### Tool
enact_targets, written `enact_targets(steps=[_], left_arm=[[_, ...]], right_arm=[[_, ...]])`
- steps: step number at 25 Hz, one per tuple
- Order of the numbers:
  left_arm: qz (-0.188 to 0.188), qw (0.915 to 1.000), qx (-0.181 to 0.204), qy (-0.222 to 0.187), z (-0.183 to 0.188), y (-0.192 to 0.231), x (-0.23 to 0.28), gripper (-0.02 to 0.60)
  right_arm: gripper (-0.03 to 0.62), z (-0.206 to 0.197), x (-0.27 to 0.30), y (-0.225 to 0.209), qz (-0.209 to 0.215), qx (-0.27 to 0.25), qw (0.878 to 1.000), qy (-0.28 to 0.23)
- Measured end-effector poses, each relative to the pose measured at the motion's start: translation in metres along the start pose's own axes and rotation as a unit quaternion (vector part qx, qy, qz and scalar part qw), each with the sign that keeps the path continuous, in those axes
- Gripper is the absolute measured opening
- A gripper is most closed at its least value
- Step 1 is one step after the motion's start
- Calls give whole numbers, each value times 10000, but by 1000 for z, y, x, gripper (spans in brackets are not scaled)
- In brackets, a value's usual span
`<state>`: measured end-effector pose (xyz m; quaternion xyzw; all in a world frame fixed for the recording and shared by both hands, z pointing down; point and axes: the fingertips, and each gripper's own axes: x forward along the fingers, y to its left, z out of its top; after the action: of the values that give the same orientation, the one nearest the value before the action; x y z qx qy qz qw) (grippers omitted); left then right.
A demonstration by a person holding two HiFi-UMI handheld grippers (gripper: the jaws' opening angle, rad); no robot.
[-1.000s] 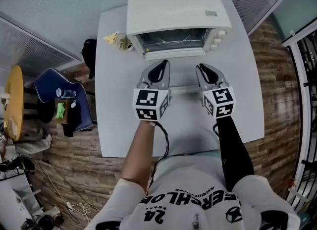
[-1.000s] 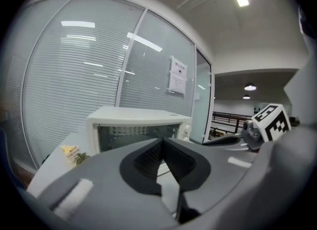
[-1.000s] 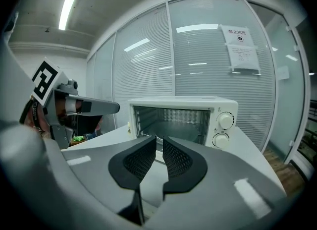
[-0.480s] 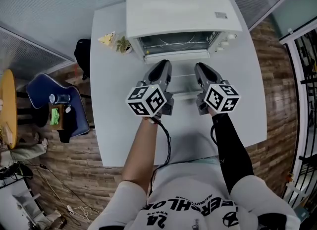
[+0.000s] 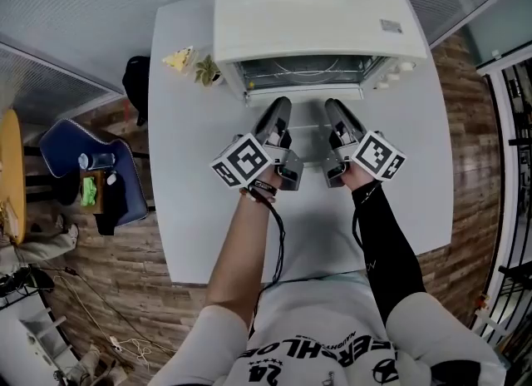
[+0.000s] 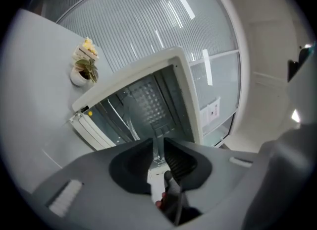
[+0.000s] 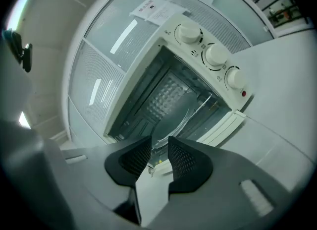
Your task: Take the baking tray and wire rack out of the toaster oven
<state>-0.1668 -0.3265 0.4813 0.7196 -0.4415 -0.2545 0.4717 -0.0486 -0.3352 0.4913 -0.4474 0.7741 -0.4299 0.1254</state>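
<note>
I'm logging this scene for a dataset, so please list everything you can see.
Toaster oven: one, white, table's far end, door open.
Wire rack: one, metal, inside oven.
Knobs: three, white, oven's right front.
Potted plant: one, green in white pot, left of oven.
Table: one, white, under the oven.
Chair: one, blue, floor left of table.
Left claw: one, grey, facing oven, jaws have just been opening, nothing between.
Right claw: one, grey, facing oven, jaws have just been opening, nothing between.
</note>
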Motion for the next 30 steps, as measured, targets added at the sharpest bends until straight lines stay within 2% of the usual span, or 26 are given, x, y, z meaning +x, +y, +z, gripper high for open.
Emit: enact_targets(steps=[1,3,11,17,23,24,25,26,30], left_arm=[[18,9999,-97,-33,0,3,2,79],[62,9994,-320,-102,-1,9,6,171],[167,9943,-1032,-221,-14,34,32,184],[374,9897,-1338,-335,-13,63,52,184],[451,9871,-1475,-435,-10,72,65,183],[438,9876,-1444,-435,-10,71,67,177],[401,9882,-1413,-445,-9,69,67,147],[347,9883,-1409,-468,-8,67,67,106],[175,9815,-1813,-598,-9,66,67,91]], right_arm=[[86,1,3,-1,39,110,9999,-31],[86,1,9,-5,91,301,9995,-74],[86,8,29,-28,211,1328,9904,-318],[86,11,50,-46,276,1833,9823,-281],[83,17,65,-53,396,2293,9719,-359],[75,17,66,-53,384,2320,9712,-370],[46,16,66,-53,374,2357,9704,-380],[45,15,66,-53,374,2416,9689,-394],[38,13,63,-58,372,2657,9623,-441]])
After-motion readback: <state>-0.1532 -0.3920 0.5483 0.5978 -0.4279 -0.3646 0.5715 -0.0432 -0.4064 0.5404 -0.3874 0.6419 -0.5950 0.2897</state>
